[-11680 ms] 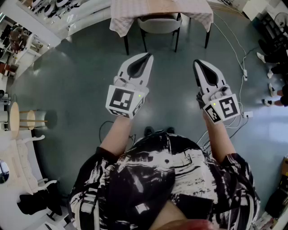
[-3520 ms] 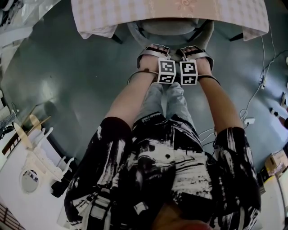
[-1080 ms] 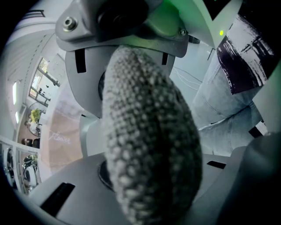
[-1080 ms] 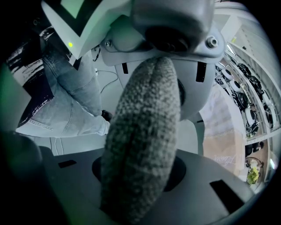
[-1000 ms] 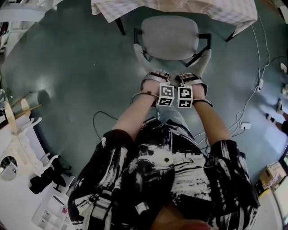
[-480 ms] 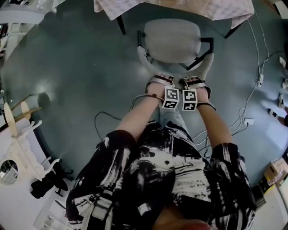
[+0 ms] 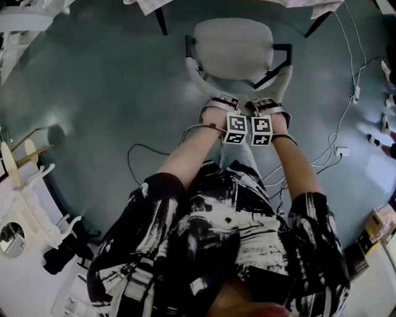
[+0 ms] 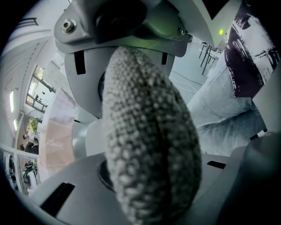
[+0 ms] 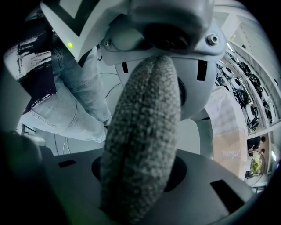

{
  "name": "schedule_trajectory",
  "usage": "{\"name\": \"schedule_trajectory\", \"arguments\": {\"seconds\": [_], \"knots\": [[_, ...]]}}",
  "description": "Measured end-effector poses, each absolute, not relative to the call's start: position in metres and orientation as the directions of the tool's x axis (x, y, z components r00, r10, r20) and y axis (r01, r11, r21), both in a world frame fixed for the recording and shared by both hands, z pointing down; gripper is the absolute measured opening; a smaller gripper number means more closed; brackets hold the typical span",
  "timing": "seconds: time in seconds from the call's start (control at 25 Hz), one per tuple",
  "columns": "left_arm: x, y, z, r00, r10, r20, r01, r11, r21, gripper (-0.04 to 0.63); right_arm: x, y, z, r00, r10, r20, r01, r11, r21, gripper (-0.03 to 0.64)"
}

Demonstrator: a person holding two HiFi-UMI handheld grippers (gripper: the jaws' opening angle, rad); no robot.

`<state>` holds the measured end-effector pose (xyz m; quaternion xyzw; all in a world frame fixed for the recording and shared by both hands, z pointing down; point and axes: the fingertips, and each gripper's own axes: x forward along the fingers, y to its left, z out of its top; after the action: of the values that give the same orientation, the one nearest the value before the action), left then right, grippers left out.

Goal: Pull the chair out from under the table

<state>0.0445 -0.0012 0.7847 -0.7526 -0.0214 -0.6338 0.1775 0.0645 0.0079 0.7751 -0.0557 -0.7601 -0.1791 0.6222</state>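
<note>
on the chair backrest (image 8: pixel 149 132), your left gripper (image 7: pixel 216 99) and right gripper (image 7: pixel 267 102) each clamp its padded top edge, jaws narrow.

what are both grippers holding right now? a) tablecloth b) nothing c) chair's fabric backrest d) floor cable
C: the grey woven backrest is clamped in each gripper view, and the head view shows the left gripper and right gripper both on it.

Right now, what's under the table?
Below the tablecloth edge, only two dark table legs and grey floor show. The chair stands clear of it. Anything deeper under the cloth is covered.
</note>
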Motion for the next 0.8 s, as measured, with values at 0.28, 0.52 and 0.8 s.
{"name": "schedule_trajectory", "arguments": {"seconds": [0.28, 0.52, 0.8], "knots": [[0.048, 0.026, 0.789, 0.202, -0.195, 0.960, 0.277, -0.928, -0.247, 0.092, 0.067, 0.036, 0.779, -0.219, -0.141, 0.965, 0.290, 0.935, 0.203, 0.110], [0.061, 0.052, 0.789, 0.199, -0.191, 0.961, 0.259, -0.936, -0.239, 0.094, 0.081, 0.061, 0.779, -0.217, -0.135, 0.967, 0.306, 0.931, 0.199, 0.109], [0.074, 0.077, 0.788, 0.190, -0.192, 0.963, 0.240, -0.942, -0.235, 0.094, 0.093, 0.085, 0.778, -0.229, -0.127, 0.965, 0.331, 0.922, 0.200, 0.110]]}}
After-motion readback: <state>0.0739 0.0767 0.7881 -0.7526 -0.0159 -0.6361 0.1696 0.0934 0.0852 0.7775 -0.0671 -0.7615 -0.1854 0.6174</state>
